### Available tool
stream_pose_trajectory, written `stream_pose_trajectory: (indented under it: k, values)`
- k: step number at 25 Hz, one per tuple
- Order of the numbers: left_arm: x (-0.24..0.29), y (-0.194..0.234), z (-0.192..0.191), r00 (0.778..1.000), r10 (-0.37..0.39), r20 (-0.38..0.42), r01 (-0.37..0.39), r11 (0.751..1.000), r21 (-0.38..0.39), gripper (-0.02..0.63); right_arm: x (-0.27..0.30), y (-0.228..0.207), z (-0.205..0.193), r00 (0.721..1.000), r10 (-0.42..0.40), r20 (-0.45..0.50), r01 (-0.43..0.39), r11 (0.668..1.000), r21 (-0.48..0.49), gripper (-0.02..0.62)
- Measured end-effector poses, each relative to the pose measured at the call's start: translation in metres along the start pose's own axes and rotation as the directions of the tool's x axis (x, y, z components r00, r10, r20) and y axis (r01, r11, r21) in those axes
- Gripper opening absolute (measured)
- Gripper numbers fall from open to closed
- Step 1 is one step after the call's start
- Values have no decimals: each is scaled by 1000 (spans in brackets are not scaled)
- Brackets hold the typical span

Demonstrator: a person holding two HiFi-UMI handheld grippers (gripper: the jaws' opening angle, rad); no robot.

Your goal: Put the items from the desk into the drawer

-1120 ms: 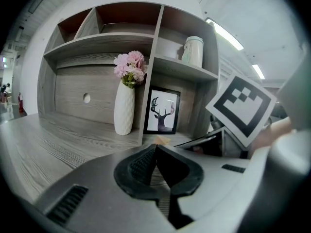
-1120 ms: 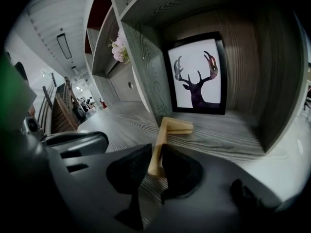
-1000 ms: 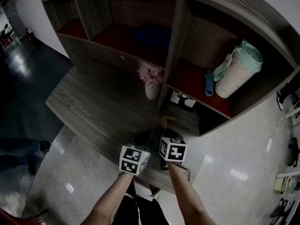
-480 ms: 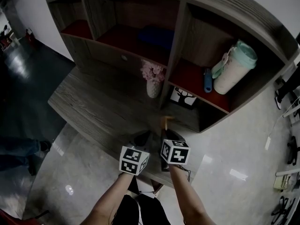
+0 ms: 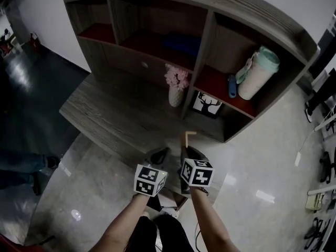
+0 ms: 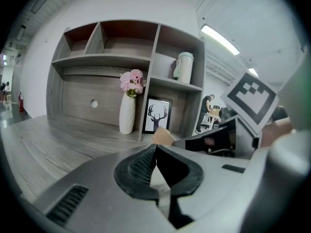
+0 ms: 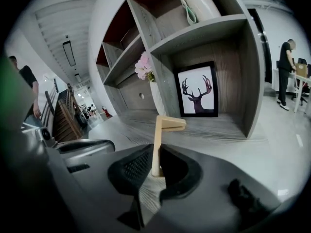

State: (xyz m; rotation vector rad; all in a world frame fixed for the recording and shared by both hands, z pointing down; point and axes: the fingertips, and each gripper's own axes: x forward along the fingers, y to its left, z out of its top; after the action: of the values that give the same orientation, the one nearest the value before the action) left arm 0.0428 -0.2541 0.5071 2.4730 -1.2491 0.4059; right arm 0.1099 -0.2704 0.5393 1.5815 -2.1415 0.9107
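One wooden L-piece (image 7: pixel 156 142), lower end hidden, clamped in right gripper (image 7: pixel 156 168); left gripper (image 6: pixel 155 154) clenched empty.

A grey wood-grain desk (image 5: pixel 105 114) stood against a plain white wall (image 5: pixel 37 14). A tall shelf unit (image 5: pixel 205 30) of the same wood rose along its back edge, with open compartments floored in dark red. A glossy pale floor (image 5: pixel 252 156) spread past the desk's front edge and right corner, turning dark and reflective beyond its left edge, and a long strip light (image 6: pixel 219 39) glowed on the white ceiling.
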Motion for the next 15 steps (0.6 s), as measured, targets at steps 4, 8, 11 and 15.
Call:
stream_pose_trajectory:
  k: [4, 8, 11, 15]
  values:
    - [-16, -3, -1, 1000, -5, 4, 5, 1000, -1, 11, -14, 12, -6, 1000, 1, 9, -1, 1000, -2, 52]
    - [-31, -7, -1, 1000, -14, 11, 15, 1000, -3, 11, -29, 22, -10, 1000, -5, 17, 5, 1000, -4, 52]
    - [-42, -12, -1, 1000, -24, 12, 24, 1000, -3, 11, -41, 30, -13, 1000, -9, 26, 9, 1000, -2, 52]
    - [-55, -17, -2, 999, -35, 16, 35, 999, -6, 12, -54, 38, -19, 999, -15, 31, 14, 1000, 8, 52]
